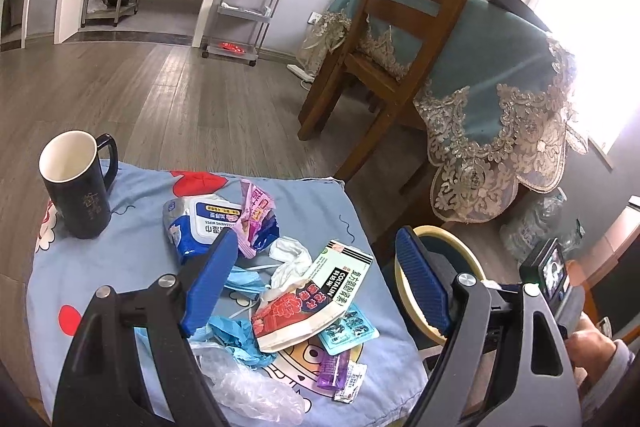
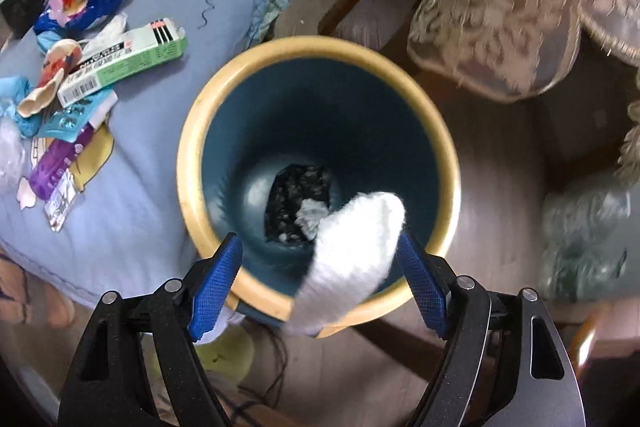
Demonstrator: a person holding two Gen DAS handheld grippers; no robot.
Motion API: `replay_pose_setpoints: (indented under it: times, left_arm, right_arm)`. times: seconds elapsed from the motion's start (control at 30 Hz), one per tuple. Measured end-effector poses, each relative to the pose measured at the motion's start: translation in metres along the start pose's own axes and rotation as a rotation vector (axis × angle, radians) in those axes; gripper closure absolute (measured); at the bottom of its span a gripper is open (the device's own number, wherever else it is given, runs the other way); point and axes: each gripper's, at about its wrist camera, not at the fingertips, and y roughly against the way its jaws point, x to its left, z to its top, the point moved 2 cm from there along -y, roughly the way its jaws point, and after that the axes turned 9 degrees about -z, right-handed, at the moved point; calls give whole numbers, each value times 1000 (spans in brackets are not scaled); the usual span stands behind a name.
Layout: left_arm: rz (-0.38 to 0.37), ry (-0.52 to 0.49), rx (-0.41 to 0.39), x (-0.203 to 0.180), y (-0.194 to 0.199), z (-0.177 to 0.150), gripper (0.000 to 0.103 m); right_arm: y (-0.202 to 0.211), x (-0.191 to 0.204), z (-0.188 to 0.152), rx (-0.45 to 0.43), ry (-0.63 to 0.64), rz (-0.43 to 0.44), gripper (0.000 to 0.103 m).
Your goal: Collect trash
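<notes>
- As a white wad of tissue (image 2: 352, 251) hangs over the mouth of the yellow-rimmed bin (image 2: 192, 131), the right gripper (image 2: 320, 283) stands with its blue pads apart; the wad touches the right-hand pad at most and is not pinched, so it appears to be on its way down.
- Inside the bin, at about 6 o'clock on its floor, lie a dark crumpled piece and a pale scrap (image 2: 308, 221).
- The left gripper (image 1: 316, 287) hovers open and empty over the blue cartoon cloth (image 1: 80, 267), its pads either side of the remaining litter.
- Still to collect: a green medicine box (image 1: 340, 273), a red-printed pouch (image 1: 288, 311), a wipes pack (image 1: 196, 223), blue gloves (image 1: 236, 339), a purple tube (image 1: 332, 373) and clear plastic film (image 1: 248, 391).
- A black mug (image 1: 76, 187) stands at 10 o'clock of the pile, apart from it.
- Risks, as a judgement: the wad sits near the rim at 6 o'clock and could snag on the pad or drop outside if the hand drifts; a sweep through the heap could push light wrappers off the cloth's edge or knock the mug over.
</notes>
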Motion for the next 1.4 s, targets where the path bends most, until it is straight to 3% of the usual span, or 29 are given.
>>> replay_pose_setpoints:
  times: [0.07,0.13,0.17,0.2,0.23,0.27,0.3,0.37,0.4,0.43,0.63,0.93,1.23,1.4]
  left_arm:
    - [-4,7,2,1,0,0,23]
    - [-7,9,1,1,0,0,23]
    - [-9,10,0,1,0,0,23]
    - [-10,11,0,2,0,0,23]
    - [-13,14,0,2,0,0,23]
    - [-14,15,0,1,0,0,23]
    - [-16,17,0,1,1,0,23]
    - [-15,10,-9,0,4,1,23]
    - [-14,8,-10,0,4,1,23]
    - [-13,9,-10,0,4,1,23]
    - [-14,13,-8,2,3,1,23]
    - [24,10,48,13,-5,-11,23]
    - [126,121,247,52,-16,-76,24]
    - [163,142,307,65,-19,-98,26]
  right_arm:
    - [13,-5,1,-81,-15,-40,24]
    - [36,-12,-1,-238,-60,-80,19]
    - [41,-12,-4,-280,-78,-48,15]
    - [36,-11,-6,-257,-73,8,15]
    - [10,-1,-8,-90,-18,81,34]
    - [-1,3,-12,-37,5,67,49]
    - [-1,2,-13,-46,-2,39,52]
    - [8,-9,-13,-95,-75,56,38]
    - [15,-15,-11,-125,-107,88,27]
    - [19,-19,-11,-144,-117,92,23]
    - [29,-30,-11,-190,-144,97,21]
    - [54,2,-1,-262,-162,199,21]
    - [70,47,11,-307,-188,350,21]
    - [72,69,17,-309,-196,412,21]
